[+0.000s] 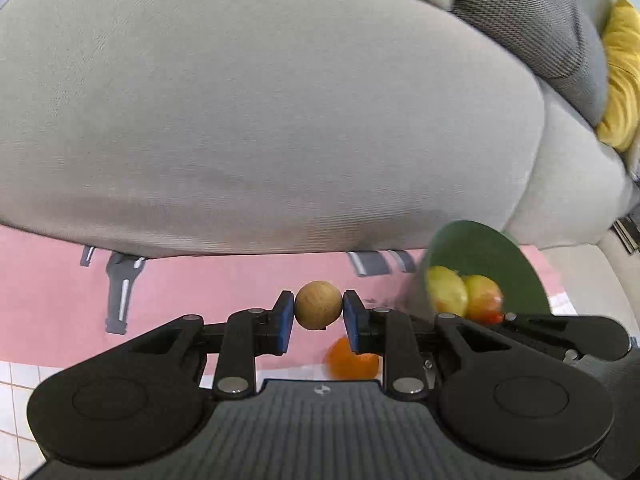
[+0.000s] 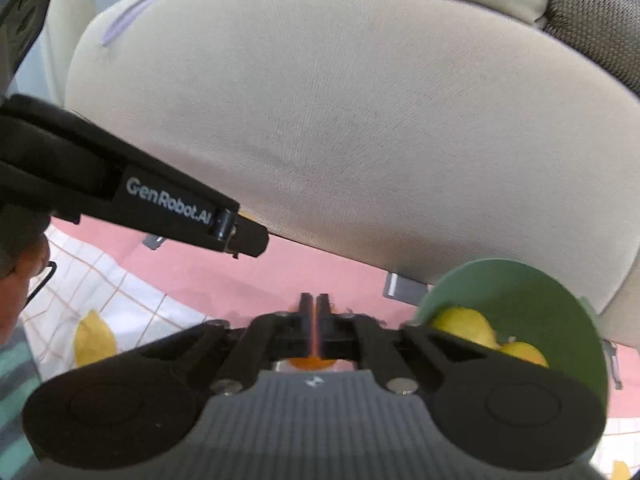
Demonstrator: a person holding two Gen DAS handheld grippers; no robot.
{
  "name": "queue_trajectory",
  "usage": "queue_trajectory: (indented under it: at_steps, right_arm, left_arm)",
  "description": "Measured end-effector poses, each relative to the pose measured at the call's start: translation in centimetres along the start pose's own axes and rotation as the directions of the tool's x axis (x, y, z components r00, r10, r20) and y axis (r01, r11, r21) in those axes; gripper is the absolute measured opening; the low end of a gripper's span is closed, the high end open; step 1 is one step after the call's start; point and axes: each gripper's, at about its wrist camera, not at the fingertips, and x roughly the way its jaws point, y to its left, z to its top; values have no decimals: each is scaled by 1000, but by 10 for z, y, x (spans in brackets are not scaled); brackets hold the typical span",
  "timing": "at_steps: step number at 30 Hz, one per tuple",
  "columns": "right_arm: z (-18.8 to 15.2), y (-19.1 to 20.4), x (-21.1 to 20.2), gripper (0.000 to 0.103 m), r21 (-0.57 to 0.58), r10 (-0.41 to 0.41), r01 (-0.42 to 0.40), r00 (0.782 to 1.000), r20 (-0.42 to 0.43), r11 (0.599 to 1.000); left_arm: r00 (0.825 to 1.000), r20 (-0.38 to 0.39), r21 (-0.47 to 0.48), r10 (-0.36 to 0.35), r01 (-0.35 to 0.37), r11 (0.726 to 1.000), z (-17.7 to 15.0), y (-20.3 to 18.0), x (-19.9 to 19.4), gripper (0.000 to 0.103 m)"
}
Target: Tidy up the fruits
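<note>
My left gripper [image 1: 319,309] is shut on a round tan-brown fruit [image 1: 319,305] and holds it above the pink mat [image 1: 200,288]. An orange [image 1: 352,360] lies on the mat just below and behind the fingers. A green bowl [image 1: 488,256] to the right holds two yellow-red fruits [image 1: 447,290]. In the right wrist view my right gripper [image 2: 316,310] is shut with nothing between its fingers. The orange [image 2: 310,363] shows under it. The green bowl [image 2: 520,300] with yellow fruits [image 2: 464,324] is at its right. The left gripper's body [image 2: 172,204] reaches in from the left.
A large beige sofa cushion [image 1: 280,100] fills the space ahead. A yellow pillow [image 1: 622,76] is at the right. A white checked cloth [image 2: 112,296] with a yellow item [image 2: 94,340] lies at the left. Metal sofa feet [image 1: 120,292] stand on the mat.
</note>
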Motion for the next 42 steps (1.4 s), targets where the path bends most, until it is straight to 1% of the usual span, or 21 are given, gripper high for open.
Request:
queue_trajectory:
  at_steps: [1,2,3,5,8,10,11,14,16,17,18,20,21,24,25,27,29,33,37,42]
  right_arm:
    - [-2,-3,-7,0,-1,-6,6,1000,8,1000]
    - [-10,6,-14,0,-1,-10,10,1000,14,1000]
    - [-12,6,-22,0,3,-11,11,1000,15,1000]
    - [-20,5,-31,0,22,-7,7,1000,-2,1000]
    - [-39,4,-44,0,42,1,0,1000,-27,999]
    - [-55,4,-49,4,48,-4,6,999,-40,999]
    - [-64,4,-52,7,54,2,0,999,-49,999]
    - [-86,4,-58,21,66,10,-6,998,-64,998]
    - [-95,6,-59,23,71,19,-14,998,-67,997]
    - [-98,8,-59,27,68,22,-18,998,-61,997]
    - [-99,10,-59,38,62,21,-17,998,-52,998]
    - [-100,13,-56,49,42,16,-14,999,-29,999]
    - [-99,15,-53,50,34,19,-18,999,-26,999]
    - [-102,23,-33,51,6,15,-14,998,-61,1000]
    - [-104,24,-28,51,-4,11,-12,996,-85,1000]
    - [-112,27,-16,48,-16,-2,0,988,-153,1000]
    - [-116,25,-12,47,-5,-12,11,984,-178,1000]
    - [-116,22,-10,43,26,1,3,985,-171,1000]
    - [-116,24,-11,43,25,2,2,986,-165,1000]
    - [-113,19,-14,42,63,12,-2,987,-160,998]
  left_arm:
    - [1000,3,14,-4,4,1000,-2,-10,1,29]
    - [1000,7,27,-8,7,1000,-4,-16,0,29]
    - [1000,9,39,-11,11,999,-5,-23,-6,29]
    - [1000,-1,48,-24,24,999,-10,-30,-10,29]
    - [1000,-17,48,-18,18,999,-21,-32,-15,29]
    - [1000,-27,43,-9,10,999,-27,-29,-20,29]
    - [1000,-29,37,-6,7,999,-30,-27,-22,29]
    - [1000,-25,22,-5,5,1000,-34,-21,-31,29]
    - [1000,-23,16,-6,6,1000,-37,-19,-33,29]
    - [1000,-22,17,-8,9,1000,-39,-20,-33,29]
    - [1000,-23,21,-12,13,1000,-41,-20,-33,29]
    - [999,-33,33,-13,14,999,-46,-23,-32,29]
    - [999,-38,38,-12,13,999,-49,-23,-32,29]
    - [998,-57,37,-7,9,999,-54,-23,-29,29]
    - [998,-61,36,-6,8,999,-56,-22,-29,29]
    - [998,-64,35,-2,5,999,-57,-21,-29,29]
    - [998,-65,33,1,2,999,-58,-20,-29,29]
    - [997,-74,34,4,-1,999,-58,-20,-26,29]
    - [998,-64,54,4,0,999,-59,-24,-28,29]
    - [999,-53,53,9,-7,999,-59,-23,-33,29]
